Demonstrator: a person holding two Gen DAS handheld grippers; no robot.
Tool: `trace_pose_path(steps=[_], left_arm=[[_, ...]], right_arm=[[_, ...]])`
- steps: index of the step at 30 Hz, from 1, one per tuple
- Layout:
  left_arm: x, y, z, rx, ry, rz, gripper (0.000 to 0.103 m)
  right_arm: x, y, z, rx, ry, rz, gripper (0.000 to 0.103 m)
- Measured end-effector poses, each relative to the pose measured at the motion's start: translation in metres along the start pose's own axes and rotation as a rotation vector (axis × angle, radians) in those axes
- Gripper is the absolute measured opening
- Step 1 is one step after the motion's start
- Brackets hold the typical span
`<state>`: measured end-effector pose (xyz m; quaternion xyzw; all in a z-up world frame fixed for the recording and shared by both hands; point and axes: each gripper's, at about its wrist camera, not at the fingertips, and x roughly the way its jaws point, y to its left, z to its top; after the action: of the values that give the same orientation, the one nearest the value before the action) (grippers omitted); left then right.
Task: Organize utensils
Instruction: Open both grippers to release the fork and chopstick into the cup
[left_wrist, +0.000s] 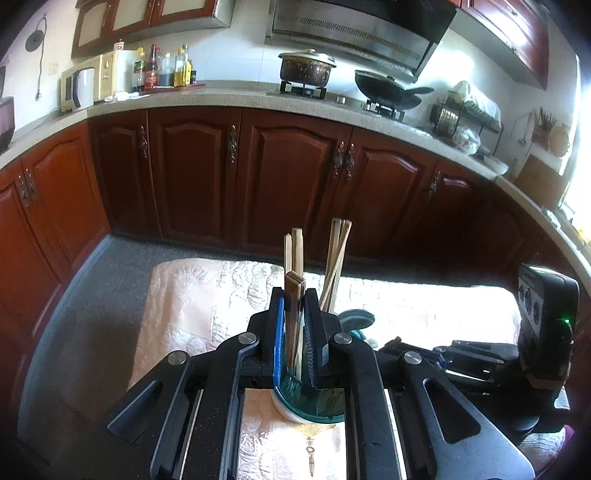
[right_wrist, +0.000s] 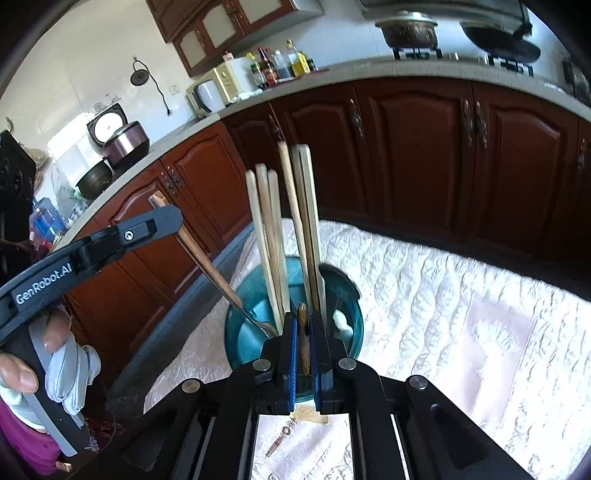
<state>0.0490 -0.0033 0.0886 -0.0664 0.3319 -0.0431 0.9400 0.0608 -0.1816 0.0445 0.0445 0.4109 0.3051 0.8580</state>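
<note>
The left gripper (left_wrist: 294, 328) clamps a wooden-handled spoon (right_wrist: 207, 264), its bowl dipping into the teal utensil holder (right_wrist: 347, 291) on the white cloth (right_wrist: 443, 295), while the right gripper (right_wrist: 303, 350) pinches another wooden-handled utensil (right_wrist: 303, 339) over the same holder, beside upright chopsticks (right_wrist: 273, 236), seemingly for stowing.

Beyond the black fingers (right_wrist: 283, 354) with blue pads stands a translucent teal holder (right_wrist: 343, 291) of pale wooden chopsticks (right_wrist: 271, 236), on a white embossed floral cloth (right_wrist: 424, 280); behind, reddish-brown cabinets (right_wrist: 417, 147).

The teal holder's (left_wrist: 314, 410) base hides behind the left gripper (left_wrist: 294, 306).
</note>
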Motion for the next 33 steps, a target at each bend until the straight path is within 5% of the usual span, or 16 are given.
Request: trace_pose_path(steps=[11,15,17,21,33], left_arm=[[0.009,-0.003,-0.004,-0.002,0.004,0.026,0.009],[0.01,0.004,-0.006,-0.026,0.028,0.028,0.01],[0.01,0.005,-0.006,-0.031,0.029,0.03,0.012],[0.006,0.007,-0.006,-0.038,0.032,0.019,0.026],[-0.032,0.004,-0.012,-0.042,-0.016,0.022,0.046]], right_arm=[[0.013,-0.017,-0.009,0.074,0.037,-0.013,0.006],[0.001,-0.019,-0.009,0.072,0.017,-0.018,0.019],[-0.006,-0.021,-0.012,0.085,0.005,-0.015,0.028],[-0.015,-0.024,-0.015,0.121,-0.007,0.001,0.028],[-0.038,-0.009,-0.025,0.111,-0.048,-0.028,0.029]])
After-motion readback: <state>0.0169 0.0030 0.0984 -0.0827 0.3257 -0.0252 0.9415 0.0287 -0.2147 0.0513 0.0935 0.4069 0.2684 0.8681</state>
